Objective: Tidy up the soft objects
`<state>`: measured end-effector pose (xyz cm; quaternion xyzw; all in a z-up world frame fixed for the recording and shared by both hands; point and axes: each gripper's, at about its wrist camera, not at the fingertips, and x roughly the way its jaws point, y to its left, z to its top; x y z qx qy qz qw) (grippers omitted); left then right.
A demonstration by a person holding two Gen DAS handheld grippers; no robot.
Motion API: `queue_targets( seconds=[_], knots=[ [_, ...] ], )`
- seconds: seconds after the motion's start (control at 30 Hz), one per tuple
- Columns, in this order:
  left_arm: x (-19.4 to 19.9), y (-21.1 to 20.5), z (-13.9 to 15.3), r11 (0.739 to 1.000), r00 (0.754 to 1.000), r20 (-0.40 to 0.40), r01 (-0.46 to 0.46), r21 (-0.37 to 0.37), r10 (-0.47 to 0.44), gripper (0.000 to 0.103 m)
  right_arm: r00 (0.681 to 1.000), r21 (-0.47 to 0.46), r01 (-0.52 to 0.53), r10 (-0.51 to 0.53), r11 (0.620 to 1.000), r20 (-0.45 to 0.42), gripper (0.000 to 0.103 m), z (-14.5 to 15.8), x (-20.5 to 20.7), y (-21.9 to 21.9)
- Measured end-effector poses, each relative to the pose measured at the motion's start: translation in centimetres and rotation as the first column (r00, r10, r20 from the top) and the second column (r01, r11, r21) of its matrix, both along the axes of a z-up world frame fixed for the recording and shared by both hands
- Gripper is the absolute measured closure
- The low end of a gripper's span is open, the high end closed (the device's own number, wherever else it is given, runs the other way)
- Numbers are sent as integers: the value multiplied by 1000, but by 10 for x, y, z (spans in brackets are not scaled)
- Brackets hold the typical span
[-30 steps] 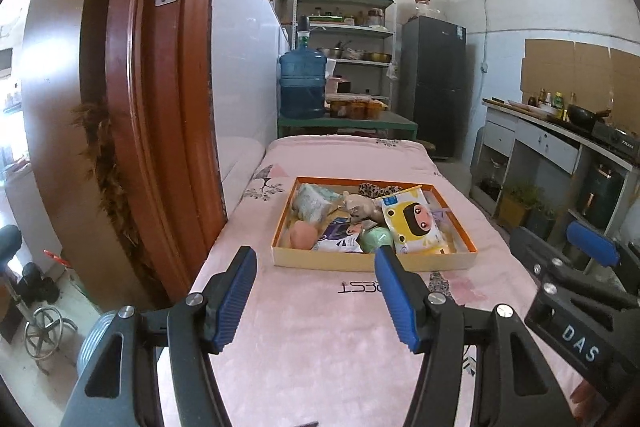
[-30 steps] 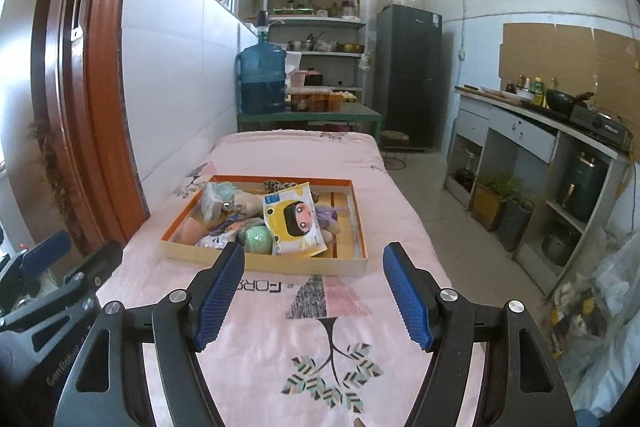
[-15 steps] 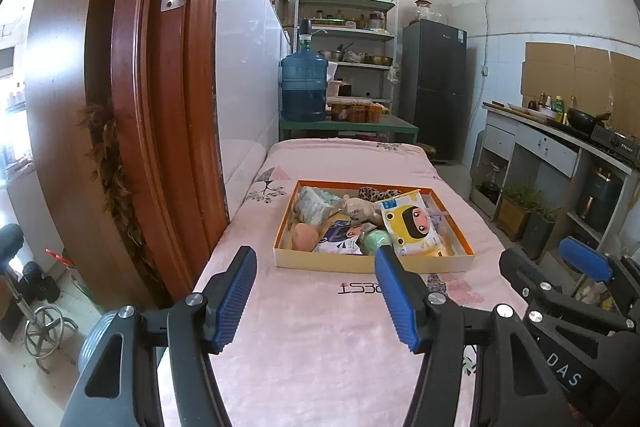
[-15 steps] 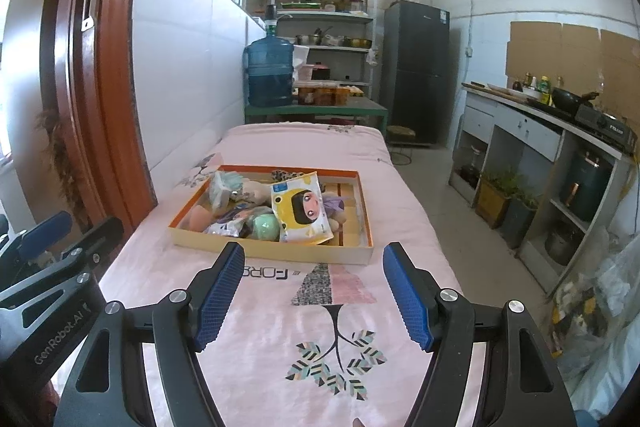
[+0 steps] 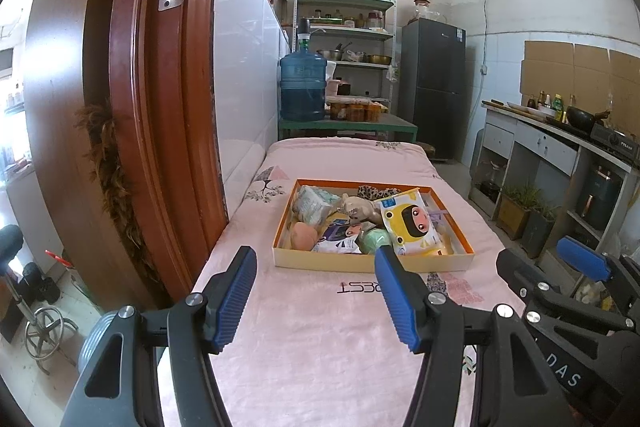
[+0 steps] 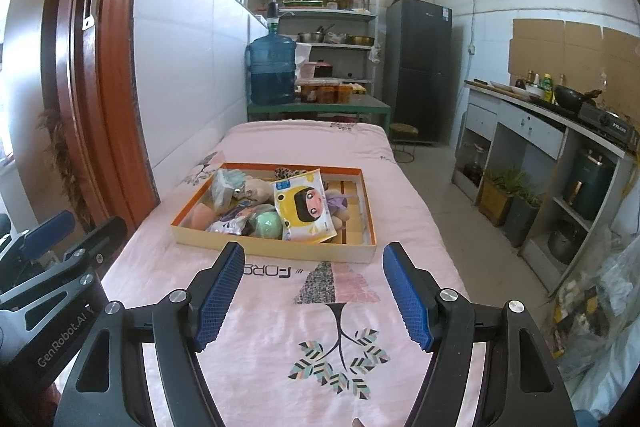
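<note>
A shallow orange-rimmed box (image 5: 372, 263) (image 6: 276, 251) sits on the pink cloth-covered table (image 5: 320, 339) (image 6: 280, 307). It holds several soft items: a yellow wipes pack with a cartoon face (image 5: 410, 226) (image 6: 306, 209), a green ball (image 5: 374, 239) (image 6: 268, 223), a peach sponge (image 5: 304, 234), a plush toy (image 5: 358, 207) and small packets. My left gripper (image 5: 316, 291) is open and empty, short of the box's near edge. My right gripper (image 6: 314, 289) is open and empty, also short of the box.
A brown wooden door frame (image 5: 152, 107) stands close on the left. A blue water jug (image 5: 302, 87) on a green table, shelves and a dark fridge (image 5: 434, 87) are beyond the table. A kitchen counter (image 6: 560, 131) runs along the right.
Both grippers have drawn back and risen slightly, so the box sits a little farther away. Both stay open and empty.
</note>
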<state>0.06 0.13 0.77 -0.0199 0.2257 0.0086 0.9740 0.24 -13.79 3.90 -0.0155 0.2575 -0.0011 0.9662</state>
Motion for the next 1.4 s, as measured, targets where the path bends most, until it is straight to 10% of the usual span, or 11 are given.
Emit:
queue_targets(
  seconds=[1.4],
  knots=[
    [0, -3, -11, 1000, 1000, -18, 11, -3, -11, 42, 1000, 7, -8, 9, 1000, -26, 29, -13, 5, 0]
  ],
)
